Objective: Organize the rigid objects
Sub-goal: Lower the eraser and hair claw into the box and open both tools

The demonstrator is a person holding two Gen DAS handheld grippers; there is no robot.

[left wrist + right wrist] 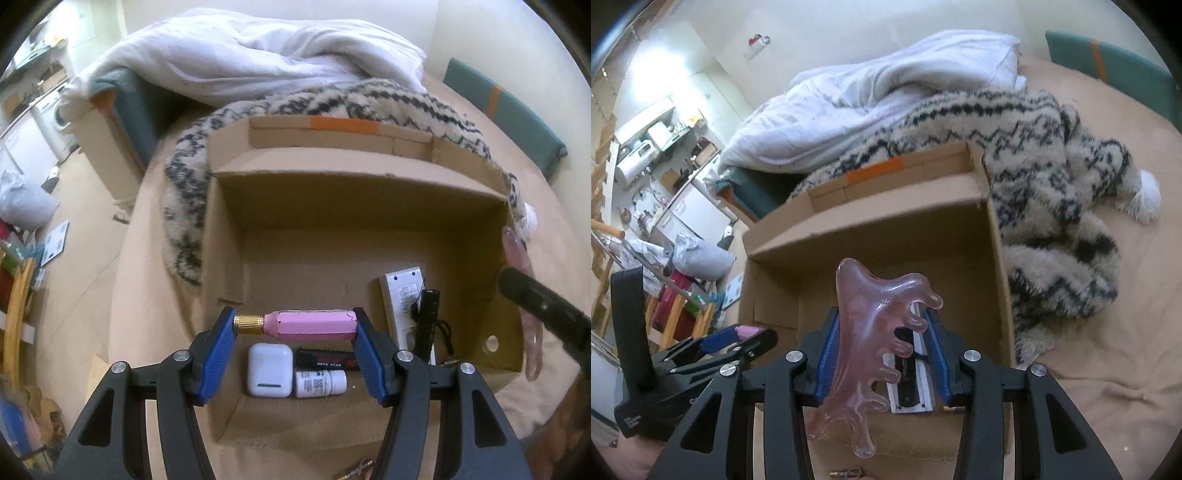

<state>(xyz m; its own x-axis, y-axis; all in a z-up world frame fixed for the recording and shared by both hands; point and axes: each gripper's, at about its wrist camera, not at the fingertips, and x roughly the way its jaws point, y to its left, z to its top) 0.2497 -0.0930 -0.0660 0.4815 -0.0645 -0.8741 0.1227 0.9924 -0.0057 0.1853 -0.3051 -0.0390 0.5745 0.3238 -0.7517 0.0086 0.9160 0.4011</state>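
An open cardboard box [229, 229] sits on the bed. My left gripper [295, 326] is shut on a pink bottle with a gold cap [306, 325], held lengthwise above the box's near part. On the box floor lie a white earbud case [269, 371], a small white bottle [320, 384], a black-red pack [327, 360], a white remote [402, 306] and a black flashlight [424, 321]. My right gripper [882, 354] is shut on a translucent pink comb-shaped scraper [871, 332] above the box [871, 221]. The scraper shows at the box's right wall in the left wrist view [524, 295].
A black-and-cream patterned blanket [1052, 206] lies behind and right of the box, with a white duvet [240, 48] beyond. Tan bedsheet [1108, 350] surrounds the box. A small key-like item [354, 472] lies by the box's near edge. The floor drops off at left.
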